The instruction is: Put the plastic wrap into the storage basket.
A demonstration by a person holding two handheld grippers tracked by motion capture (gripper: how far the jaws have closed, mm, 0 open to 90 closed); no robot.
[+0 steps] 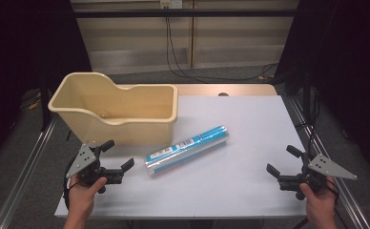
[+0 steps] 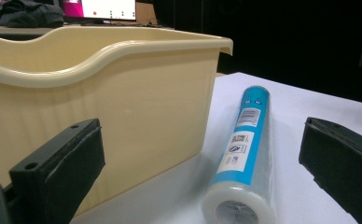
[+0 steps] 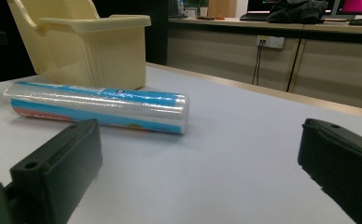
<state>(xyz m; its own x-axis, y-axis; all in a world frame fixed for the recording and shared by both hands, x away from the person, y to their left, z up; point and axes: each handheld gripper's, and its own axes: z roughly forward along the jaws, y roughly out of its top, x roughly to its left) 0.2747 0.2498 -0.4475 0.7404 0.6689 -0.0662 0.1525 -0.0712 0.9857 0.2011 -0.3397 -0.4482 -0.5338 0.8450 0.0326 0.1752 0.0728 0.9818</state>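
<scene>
A roll wrapped in clear film with a blue label [image 1: 187,149] lies on its side on the white table top [image 1: 240,143], just in front of a cream plastic bin [image 1: 116,107]. My left gripper [image 1: 118,155] rests at the table's front left, open, with nothing between its jaws; the roll [image 2: 242,158] lies a short way ahead of it, beside the bin wall [image 2: 137,116]. At the front right my right gripper [image 1: 284,161] is open too, well apart from the roll [image 3: 100,107], with the bin [image 3: 86,44] behind it.
A person's hands hold both grippers at the near table edge. Metal rails [image 1: 25,162] run along both sides of the table. Cables [image 1: 183,57] hang down the wall behind, where a counter [image 3: 272,28] stands.
</scene>
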